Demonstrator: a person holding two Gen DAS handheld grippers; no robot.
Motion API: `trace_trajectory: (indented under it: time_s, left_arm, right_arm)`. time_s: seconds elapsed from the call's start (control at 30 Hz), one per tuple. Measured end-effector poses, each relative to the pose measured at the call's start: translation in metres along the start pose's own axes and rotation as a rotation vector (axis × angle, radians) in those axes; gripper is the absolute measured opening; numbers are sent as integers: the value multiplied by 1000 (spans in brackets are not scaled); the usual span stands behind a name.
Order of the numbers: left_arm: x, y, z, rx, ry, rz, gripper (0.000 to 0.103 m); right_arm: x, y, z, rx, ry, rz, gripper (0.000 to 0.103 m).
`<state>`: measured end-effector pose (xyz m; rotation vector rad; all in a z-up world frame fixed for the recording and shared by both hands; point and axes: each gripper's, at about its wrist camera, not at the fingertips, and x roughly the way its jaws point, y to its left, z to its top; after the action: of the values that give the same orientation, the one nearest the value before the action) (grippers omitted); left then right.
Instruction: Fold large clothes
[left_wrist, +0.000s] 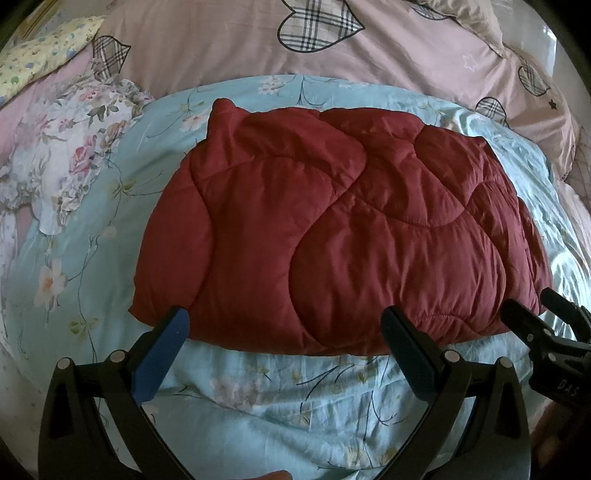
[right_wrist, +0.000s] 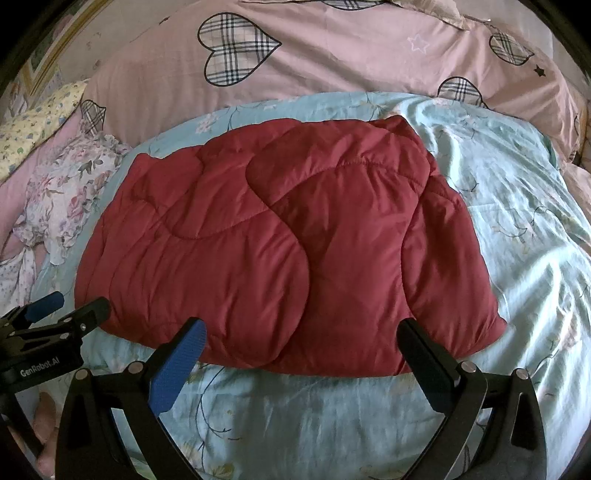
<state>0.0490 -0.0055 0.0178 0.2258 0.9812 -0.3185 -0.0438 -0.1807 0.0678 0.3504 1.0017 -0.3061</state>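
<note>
Both tools, left and right, are hovering wide and empty just before the red quilted jacket, which is lying already folded compact on the bed, apparently leaving little to do.

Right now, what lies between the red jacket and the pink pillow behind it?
Only a strip of the light blue floral sheet separates red jacket from pink pillow, in both wrist views.
</note>
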Motion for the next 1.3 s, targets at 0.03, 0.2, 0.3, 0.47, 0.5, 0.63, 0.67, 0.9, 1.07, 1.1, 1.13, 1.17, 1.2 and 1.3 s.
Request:
trace_trajectory:
  time_s: [0.03,0.2,0.3,0.47,0.5,0.63,0.67,0.9,1.07,1.1,1.13,1.17,1.2,1.3]
  left_arm:
    - [0,0,0,1,-1,1,103]
    - [-1,-2,-1,1,-1,5,103]
    - [-1,0,-1,2,0,6,103]
    - [-1,1,-1,4,-1,11,103]
    - [-2,1,-1,4,-3,13,103]
    - [-3,2,-2,8,-11,21,103]
    - [-3,2,-2,9,-13,23,103]
    - [-3,2,-2,11,-15,22,103]
    - [-4,2,-2,12,-19,24,103]
    - [-4,2,-2,12,-20,25,103]
    - [-4,2,-2,13,-21,26,103]
    - [-4,2,-1,14,-21,27,103]
    - [-4,1,-1,14,-22,28,103]
    - [-4,1,-2,13,-21,28,103]
  right_arm:
    - [0,0,0,0,1,0,103]
    - [0,1,0,2,3,1,103]
    - [0,1,0,1,2,1,103]
    - [-1,1,-1,0,2,2,103]
    - [-1,2,-1,0,2,2,103]
    - [-2,2,-1,1,2,2,103]
    - [-2,2,-1,0,1,1,103]
    - [-3,3,0,0,1,2,103]
    - [-4,5,0,0,1,2,103]
    - [-4,5,0,1,0,2,103]
    - [-4,5,0,0,1,2,103]
    - [-5,5,0,0,0,1,103]
    - [-4,5,0,0,0,3,103]
    - [-5,6,0,2,0,3,103]
